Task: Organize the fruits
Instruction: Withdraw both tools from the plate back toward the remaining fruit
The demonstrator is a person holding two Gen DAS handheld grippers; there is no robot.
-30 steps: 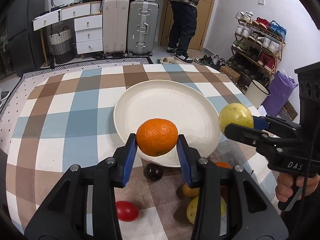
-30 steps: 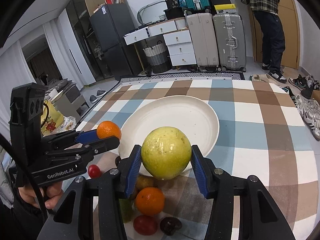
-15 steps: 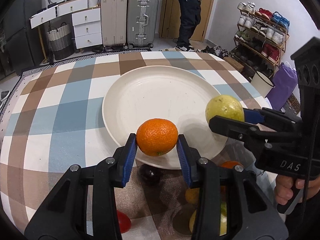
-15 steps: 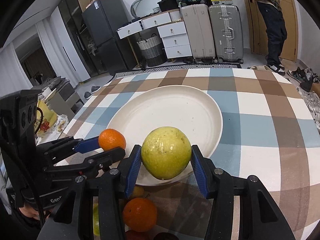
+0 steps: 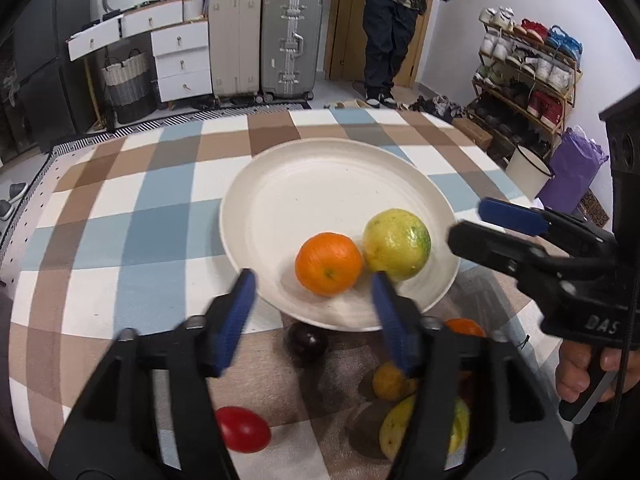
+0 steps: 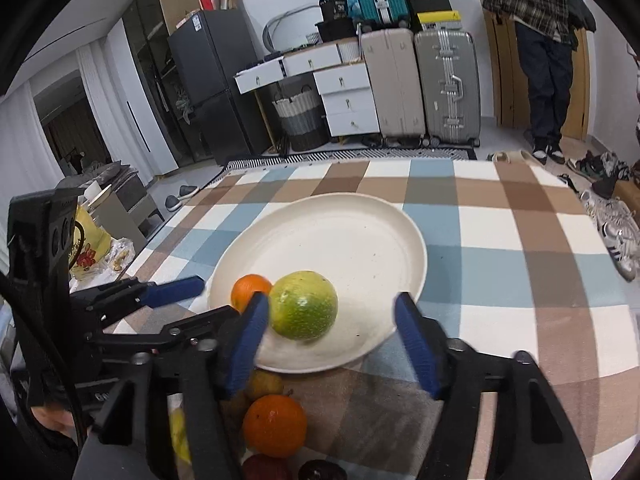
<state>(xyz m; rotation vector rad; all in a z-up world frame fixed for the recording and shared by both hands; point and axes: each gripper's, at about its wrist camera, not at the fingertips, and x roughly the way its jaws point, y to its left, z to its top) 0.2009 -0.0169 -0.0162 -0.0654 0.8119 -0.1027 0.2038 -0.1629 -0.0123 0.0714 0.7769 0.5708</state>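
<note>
Both my hand-held grippers, left [image 5: 312,304] and right [image 6: 332,332], have just spread wide and empty; orange [image 5: 329,263] and guava [image 5: 397,245] now rest touching on the plate [image 5: 320,184].

The left claw's [image 5: 312,304] blue pads [image 5: 234,320] are motion-blurred, its right arm hides much of the yellow-green fruit [image 5: 394,426] on the desk [image 5: 120,220], and the bystander's [image 6: 540,40] head is cut off.

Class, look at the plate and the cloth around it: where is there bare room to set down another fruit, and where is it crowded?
Free: the plate's far half, beyond the orange and the yellow-green fruit, and the checked cloth to its left. Crowded: the plate's near rim, with both fruits and both open grippers, and the cloth just below it, where loose fruit lies.
</note>
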